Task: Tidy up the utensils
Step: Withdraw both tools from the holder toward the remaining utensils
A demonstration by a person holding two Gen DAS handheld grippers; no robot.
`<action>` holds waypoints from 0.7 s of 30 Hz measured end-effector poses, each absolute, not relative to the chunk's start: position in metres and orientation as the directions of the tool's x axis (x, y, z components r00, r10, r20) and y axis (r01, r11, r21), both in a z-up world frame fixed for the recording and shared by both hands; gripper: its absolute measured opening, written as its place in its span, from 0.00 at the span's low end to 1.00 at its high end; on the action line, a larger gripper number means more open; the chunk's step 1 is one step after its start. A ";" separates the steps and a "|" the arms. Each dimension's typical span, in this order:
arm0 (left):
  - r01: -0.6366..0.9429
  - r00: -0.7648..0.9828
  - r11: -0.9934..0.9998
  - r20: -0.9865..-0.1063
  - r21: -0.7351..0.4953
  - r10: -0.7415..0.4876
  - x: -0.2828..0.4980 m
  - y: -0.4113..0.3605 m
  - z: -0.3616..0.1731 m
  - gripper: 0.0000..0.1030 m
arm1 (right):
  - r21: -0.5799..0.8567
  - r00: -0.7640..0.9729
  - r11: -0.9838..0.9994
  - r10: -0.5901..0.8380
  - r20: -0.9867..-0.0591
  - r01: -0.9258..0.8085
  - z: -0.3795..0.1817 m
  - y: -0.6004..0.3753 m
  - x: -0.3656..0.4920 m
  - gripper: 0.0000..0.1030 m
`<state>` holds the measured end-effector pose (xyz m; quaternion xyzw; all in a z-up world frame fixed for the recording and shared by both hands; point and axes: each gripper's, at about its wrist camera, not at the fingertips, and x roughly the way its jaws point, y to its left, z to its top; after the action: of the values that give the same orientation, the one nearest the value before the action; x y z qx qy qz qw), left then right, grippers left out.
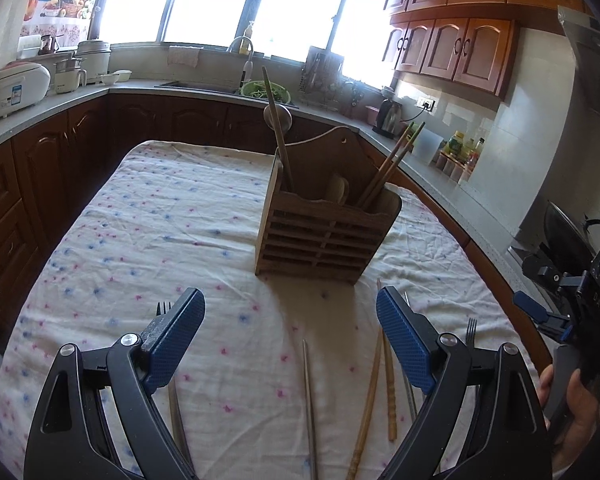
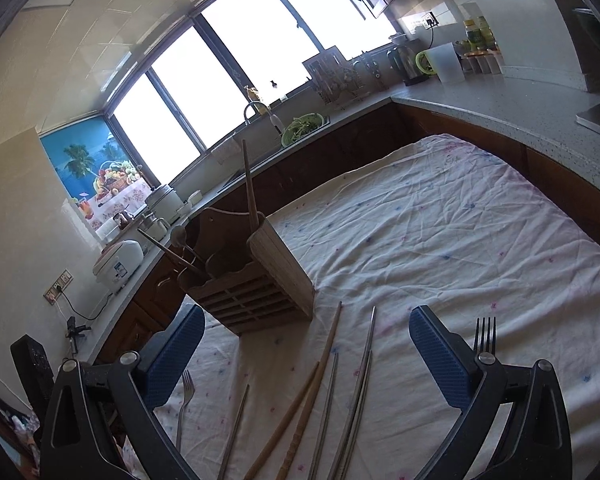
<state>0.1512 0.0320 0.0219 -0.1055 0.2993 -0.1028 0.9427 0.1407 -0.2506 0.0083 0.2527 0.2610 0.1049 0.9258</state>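
Left hand-held gripper (image 1: 290,320), black angular arms, blue textured pads, silver pivot screws, right hand-held gripper (image 2: 306,336) alike

The left gripper (image 1: 290,312) points downward with its blue pads (image 1: 406,340) spread wide, empty; the right gripper (image 2: 306,332) likewise gapes, tilted, a hand (image 1: 568,404) gripping its handle

Both wrist views look down, close, sharing the wooden holder (image 1: 326,236).

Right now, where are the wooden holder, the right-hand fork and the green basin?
Wooden holder (image 2: 256,300): right wrist view, slatted front panel.
Fork (image 2: 485,334): right wrist view, tines, beside the right finger.
Green basin (image 1: 266,92): left wrist view, the greens inside, by the sink.
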 end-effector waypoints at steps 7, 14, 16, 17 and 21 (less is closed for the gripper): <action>0.126 0.768 0.957 -0.585 -0.260 -0.260 0.139 0.029 0.003 0.87 | 0.514 0.829 0.857 0.318 -0.461 -0.043 -0.009 -0.251 0.124 1.00; 0.154 0.755 0.959 -0.598 -0.236 -0.269 0.132 0.019 -0.001 0.87 | 0.502 0.821 0.864 0.312 -0.478 -0.036 -0.017 -0.252 0.122 1.00; 0.177 0.746 0.956 -0.602 -0.232 -0.284 0.133 0.014 -0.002 0.87 | 0.497 0.820 0.867 0.309 -0.482 -0.034 -0.018 -0.252 0.122 1.00; 0.189 0.742 0.954 -0.603 -0.231 -0.293 0.133 0.011 -0.002 0.87 | 0.493 0.820 0.869 0.306 -0.483 -0.034 -0.018 -0.252 0.123 1.00; 0.230 0.712 0.948 -0.626 -0.219 -0.317 0.137 -0.001 -0.007 0.87 | 0.481 0.816 0.876 0.301 -0.493 -0.033 -0.020 -0.251 0.127 1.00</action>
<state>0.1368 -0.0005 -0.0071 -0.0626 0.3491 -0.1481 0.9232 0.1266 -0.2515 -0.0204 0.2318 0.2895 0.0905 0.9243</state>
